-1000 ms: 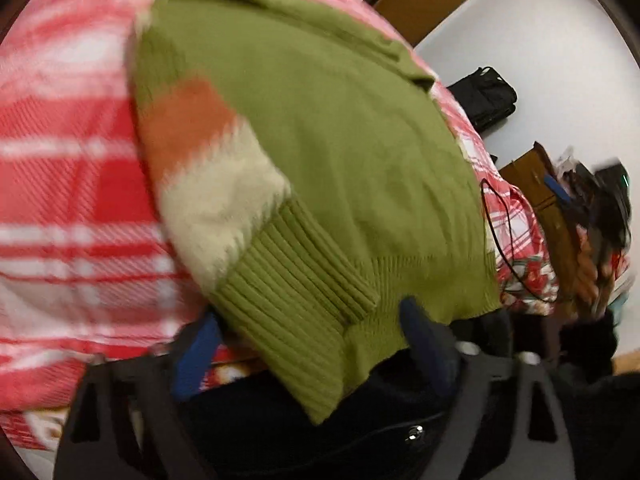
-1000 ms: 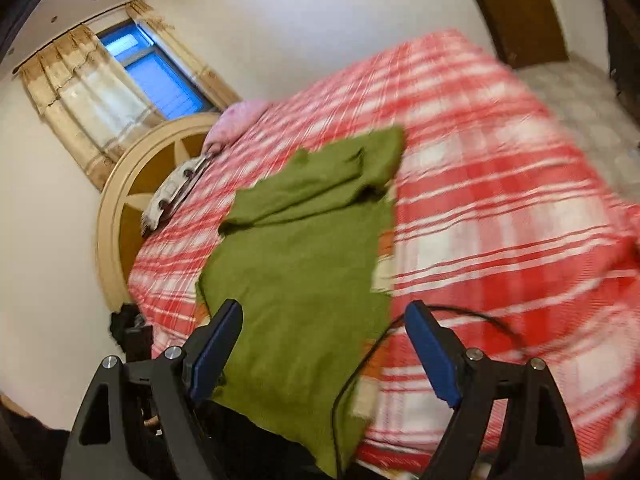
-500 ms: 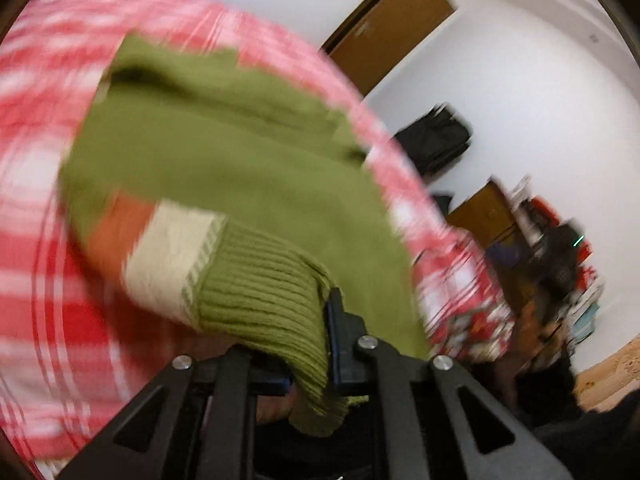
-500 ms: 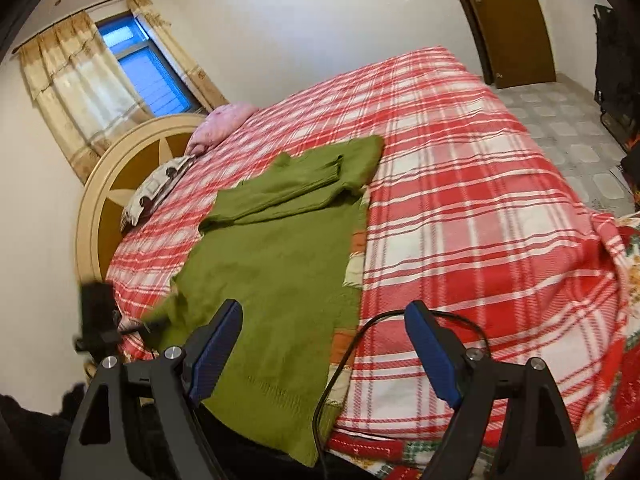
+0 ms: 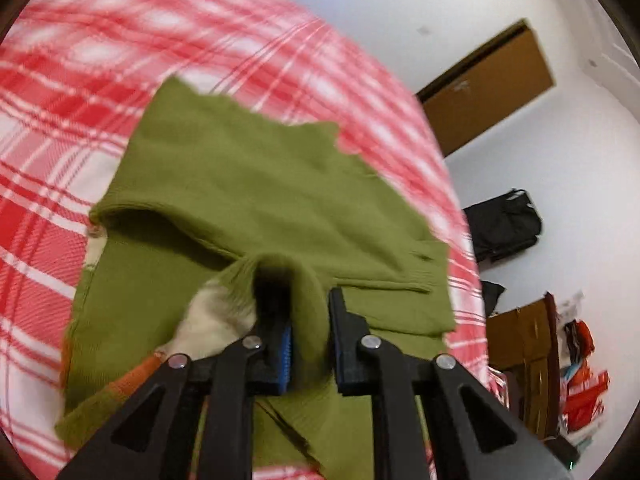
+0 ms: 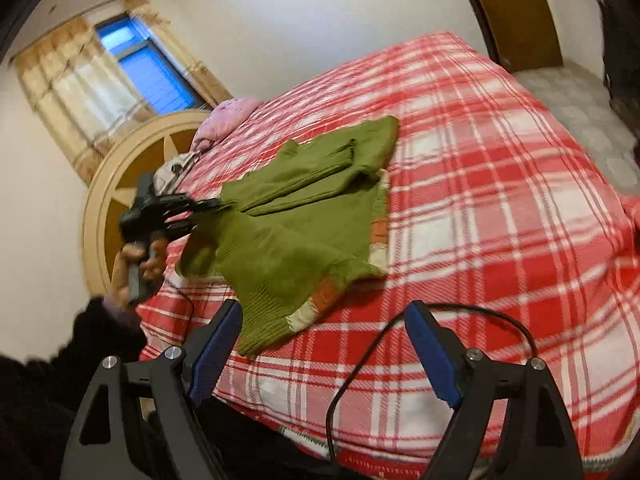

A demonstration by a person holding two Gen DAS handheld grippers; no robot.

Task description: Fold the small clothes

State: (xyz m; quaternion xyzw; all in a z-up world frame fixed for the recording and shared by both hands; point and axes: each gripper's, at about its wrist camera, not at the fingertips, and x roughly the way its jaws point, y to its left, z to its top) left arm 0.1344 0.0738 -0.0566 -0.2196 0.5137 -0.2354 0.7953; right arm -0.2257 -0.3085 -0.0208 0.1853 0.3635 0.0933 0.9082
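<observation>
across the red plaid bedspread (image 6: 480,208) lies the green sweater (image 6: 304,216), spread over the middle-left part of the bed, and the left gripper (image 5: 310,336) has its two fingers clenched on a fold of that green knit. from the left wrist view, the pinched ribbed cloth rises up between the blue pads (image 5: 285,344), with a cream and orange striped band (image 5: 212,320) of the sleeve bunched just to the left of the grip. beyond it, the far part of the sweater already sits doubled over, a rounded fold edge running across. over on the right wrist view, the left gripper (image 6: 208,206) reaches in from the left side, held by the left hand (image 6: 138,256), tugging the sweater's left edge up off the bed. the right gripper (image 6: 320,356) hangs near the bed's near edge with its fingers spread wide, gripping nothing, a black cable (image 6: 360,364) looping between them. a pink pillow (image 6: 228,116) sits at the far left by the round headboard (image 6: 108,184), under a curtained window (image 6: 132,68). a brown door (image 6: 520,12) stands far right.
</observation>
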